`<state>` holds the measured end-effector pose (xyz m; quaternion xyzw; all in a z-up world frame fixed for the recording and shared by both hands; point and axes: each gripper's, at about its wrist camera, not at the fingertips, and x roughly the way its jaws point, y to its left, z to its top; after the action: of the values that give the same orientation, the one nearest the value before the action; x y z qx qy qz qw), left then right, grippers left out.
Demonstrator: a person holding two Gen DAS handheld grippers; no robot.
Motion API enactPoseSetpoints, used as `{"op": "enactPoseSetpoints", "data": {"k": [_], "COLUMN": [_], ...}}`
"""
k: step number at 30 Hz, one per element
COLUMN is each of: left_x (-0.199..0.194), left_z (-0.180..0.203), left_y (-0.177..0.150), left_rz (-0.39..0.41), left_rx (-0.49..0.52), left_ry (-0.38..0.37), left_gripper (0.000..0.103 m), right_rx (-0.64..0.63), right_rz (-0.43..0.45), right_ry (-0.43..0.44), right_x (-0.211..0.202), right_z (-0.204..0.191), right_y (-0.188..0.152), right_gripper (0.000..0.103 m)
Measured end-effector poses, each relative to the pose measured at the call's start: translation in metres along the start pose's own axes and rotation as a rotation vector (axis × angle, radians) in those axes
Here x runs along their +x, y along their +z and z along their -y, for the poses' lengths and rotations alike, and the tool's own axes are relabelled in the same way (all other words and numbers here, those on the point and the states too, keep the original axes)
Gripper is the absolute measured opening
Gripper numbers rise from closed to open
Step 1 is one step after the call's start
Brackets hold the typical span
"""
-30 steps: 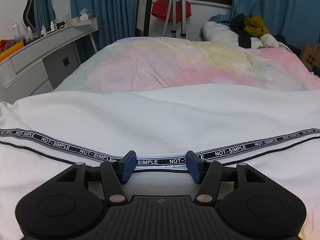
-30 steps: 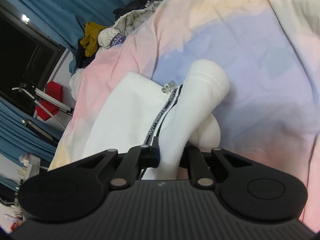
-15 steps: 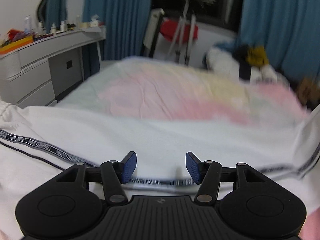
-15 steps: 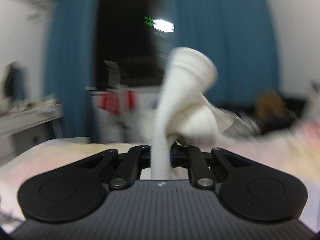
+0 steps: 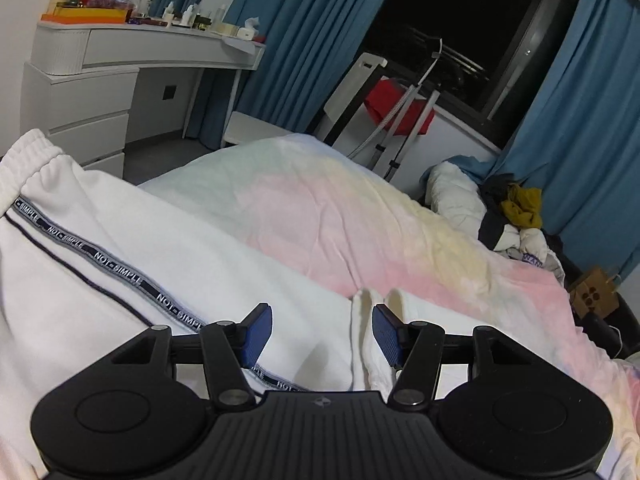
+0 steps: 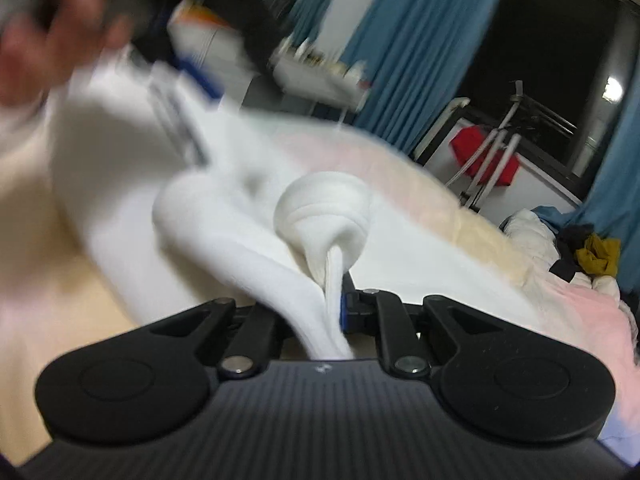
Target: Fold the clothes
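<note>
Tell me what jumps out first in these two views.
White pants with a black NOT-SIMPLE stripe sprawl over the pastel bedspread, under the open left gripper. In the blurred right wrist view, the right gripper clamps a bunched white cuff.

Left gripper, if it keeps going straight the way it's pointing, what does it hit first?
Most likely the white ribbed trousers with the black lettered stripe: the cloth lies right ahead of the open left gripper, between its blue fingers. Beyond that comes the pastel bedspread. Depth is hard to judge.
</note>
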<state>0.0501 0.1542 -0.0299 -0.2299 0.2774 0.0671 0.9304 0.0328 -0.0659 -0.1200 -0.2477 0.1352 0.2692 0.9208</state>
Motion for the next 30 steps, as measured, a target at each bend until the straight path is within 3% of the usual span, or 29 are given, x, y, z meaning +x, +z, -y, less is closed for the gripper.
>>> {"op": "enactPoseSetpoints", "data": {"k": [2,5,7,11,12,14,17,20,24,28,30], "left_x": [-0.002,-0.001,0.004,0.02,0.025,0.034,0.048,0.071,0.106,0.137,0.148], "left_z": [-0.002,-0.002,-0.003,0.003,0.004,0.007,0.011,0.016,0.02,0.019,0.021], "left_y": [0.002,0.001,-0.002,-0.008,-0.007,-0.007,-0.006,-0.007,-0.002,0.0,-0.004], "left_rz": [0.008,0.008,-0.013,-0.075,-0.09,-0.121,-0.168,-0.229,-0.277,-0.307,-0.335], "left_rx": [-0.015,-0.024,-0.03,-0.034,-0.033,-0.03,-0.027,-0.014,0.01,0.013,0.024], "left_ry": [-0.031,-0.069,-0.086,-0.146,-0.166,-0.206,-0.266,-0.295,-0.288,-0.301,-0.306], "left_gripper": [0.058,0.058,0.058,0.058,0.058,0.059,0.062,0.062,0.059,0.055,0.046], "right_rx": [0.004,0.021,-0.009,-0.008,0.02,0.06,0.082,0.174,0.272,0.31,0.329], "right_rz": [0.046,0.004,-0.035,0.0,-0.001,-0.018,-0.018,-0.03,0.038,0.004,-0.014], "right_ry": [-0.002,0.056,0.063,0.055,0.061,0.093,0.119,0.186,0.228,0.279,0.304], "right_x": [-0.008,-0.002,0.009,0.006,0.004,-0.002,-0.015,-0.029,-0.044,-0.024,-0.013], "right_z": [-0.001,-0.007,-0.017,-0.014,-0.008,-0.002,0.003,0.017,0.037,0.039,0.04], "right_y": [0.01,0.003,-0.005,-0.001,0.001,0.005,0.008,0.011,0.014,0.007,0.003], "right_gripper": [0.013,0.013,0.013,0.017,0.02,0.04,0.057,0.059,0.059,0.059,0.058]}}
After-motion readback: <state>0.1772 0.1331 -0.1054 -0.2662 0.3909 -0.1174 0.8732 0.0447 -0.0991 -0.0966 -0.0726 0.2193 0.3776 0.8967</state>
